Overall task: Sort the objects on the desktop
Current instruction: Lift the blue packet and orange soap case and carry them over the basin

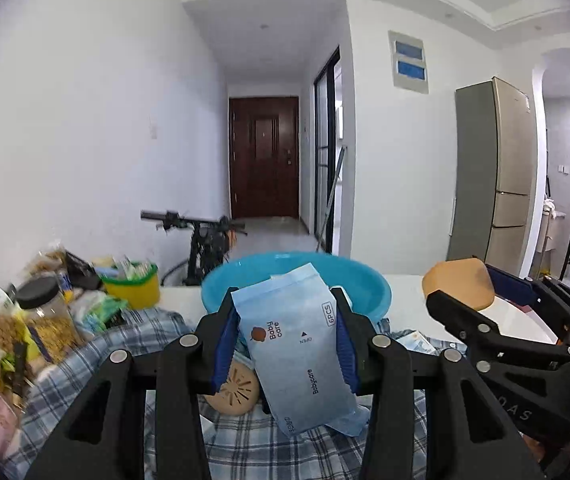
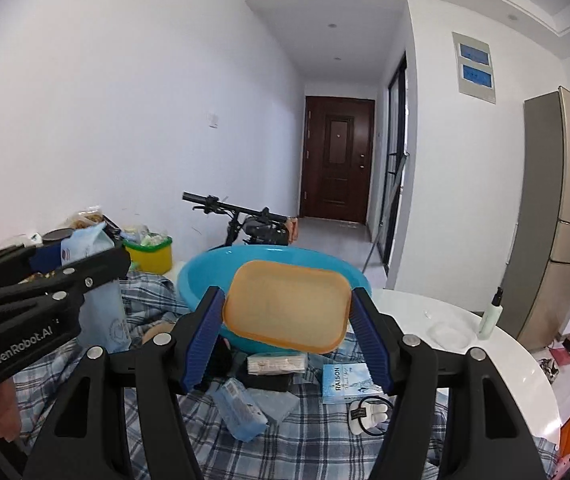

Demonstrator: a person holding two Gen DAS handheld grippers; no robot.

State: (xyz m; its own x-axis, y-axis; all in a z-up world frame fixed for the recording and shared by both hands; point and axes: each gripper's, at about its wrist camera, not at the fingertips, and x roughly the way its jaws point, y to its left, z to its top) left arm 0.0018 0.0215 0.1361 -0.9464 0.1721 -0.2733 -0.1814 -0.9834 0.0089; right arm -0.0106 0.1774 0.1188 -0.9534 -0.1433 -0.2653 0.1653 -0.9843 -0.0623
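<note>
My left gripper (image 1: pixel 285 320) is shut on a light blue Babycare wipes pack (image 1: pixel 297 348), held up above the plaid cloth (image 1: pixel 245 452) just short of the blue basin (image 1: pixel 369 284). My right gripper (image 2: pixel 285 320) is shut on an orange rounded plastic lid (image 2: pixel 285 306), lifted level in front of the same blue basin (image 2: pixel 201 276). In the right wrist view the left gripper (image 2: pixel 85 268) shows at the left with the wipes pack (image 2: pixel 101 312). The orange lid (image 1: pixel 461 282) appears at right in the left wrist view.
On the plaid cloth (image 2: pixel 305 440) lie a small blue packet (image 2: pixel 241 404), a Raison packet (image 2: pixel 343 378), a white box (image 2: pixel 275 362) and a small white item (image 2: pixel 369 412). A round beige disc (image 1: pixel 237 392), a jar (image 1: pixel 45 320) and a yellow tub (image 1: pixel 135 286) crowd the left. A spray bottle (image 2: pixel 491 316) stands right.
</note>
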